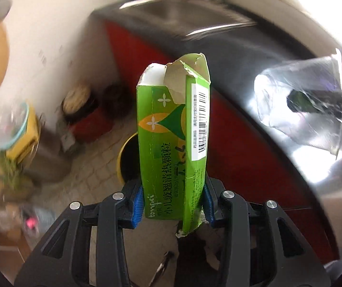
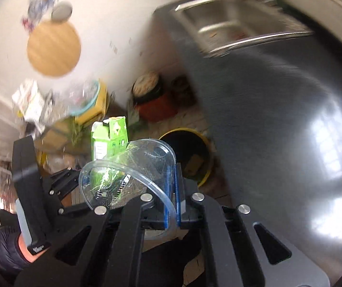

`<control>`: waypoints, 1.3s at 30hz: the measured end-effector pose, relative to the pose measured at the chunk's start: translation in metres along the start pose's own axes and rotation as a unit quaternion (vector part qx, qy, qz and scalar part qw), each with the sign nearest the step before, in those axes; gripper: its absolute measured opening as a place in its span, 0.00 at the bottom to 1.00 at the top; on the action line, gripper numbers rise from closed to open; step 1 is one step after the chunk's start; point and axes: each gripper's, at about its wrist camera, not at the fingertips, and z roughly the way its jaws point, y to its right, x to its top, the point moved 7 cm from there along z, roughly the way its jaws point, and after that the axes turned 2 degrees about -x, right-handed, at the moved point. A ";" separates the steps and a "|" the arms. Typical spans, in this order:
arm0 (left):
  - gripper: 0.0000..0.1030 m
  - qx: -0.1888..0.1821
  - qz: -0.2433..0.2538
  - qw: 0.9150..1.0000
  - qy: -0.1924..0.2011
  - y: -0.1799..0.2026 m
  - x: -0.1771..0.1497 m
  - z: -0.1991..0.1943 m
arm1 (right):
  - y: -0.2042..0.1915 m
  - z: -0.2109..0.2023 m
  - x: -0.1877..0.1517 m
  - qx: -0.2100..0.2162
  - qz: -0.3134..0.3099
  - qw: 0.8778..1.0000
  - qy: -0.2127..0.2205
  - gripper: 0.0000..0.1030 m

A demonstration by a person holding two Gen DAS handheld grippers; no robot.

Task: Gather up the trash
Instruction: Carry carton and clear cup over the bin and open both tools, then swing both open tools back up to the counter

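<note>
The left gripper (image 1: 173,203) was clamped on a torn green carton (image 1: 173,129), its blue pads (image 1: 137,203) pressing the carton's lower sides; the carton stood upright between the fingers, torn flap at the far end. The right gripper (image 2: 172,198) was fully closed, its pads pinching the wall of a clear plastic cup (image 2: 132,174). The cup lay tipped, its rim curving to the left of the fingers. The left wrist view showed the same cup (image 1: 300,105) at the right, and the right wrist view showed the carton (image 2: 109,138) just left of and beyond the cup.

Both pieces of trash were therefore in hand and off any surface. A yellow-rimmed bin (image 2: 187,153) stood on the tiled floor below, beside the dark counter (image 2: 278,119) with its steel sink (image 2: 238,26); in the left wrist view the bin (image 1: 126,157) lay partly hidden behind the carton. Some scrap appeared already inside it. Background blur in both views was consistent with a carry in progress.

Judged step: transport of both items to the bin, pick-up being complete. The next move would call for bringing each gripper over the bin mouth, pointing down, and then opening the jaws so the item drops clear of the rim. The cup, being light and held by a thin wall, might cling to a pad on release. Other clutter on the far floor could not be identified.
</note>
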 end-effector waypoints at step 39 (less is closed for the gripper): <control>0.91 -0.005 0.037 0.999 0.013 -0.031 0.025 0.039 | 0.004 0.029 0.044 -0.048 0.006 0.999 -0.012 0.73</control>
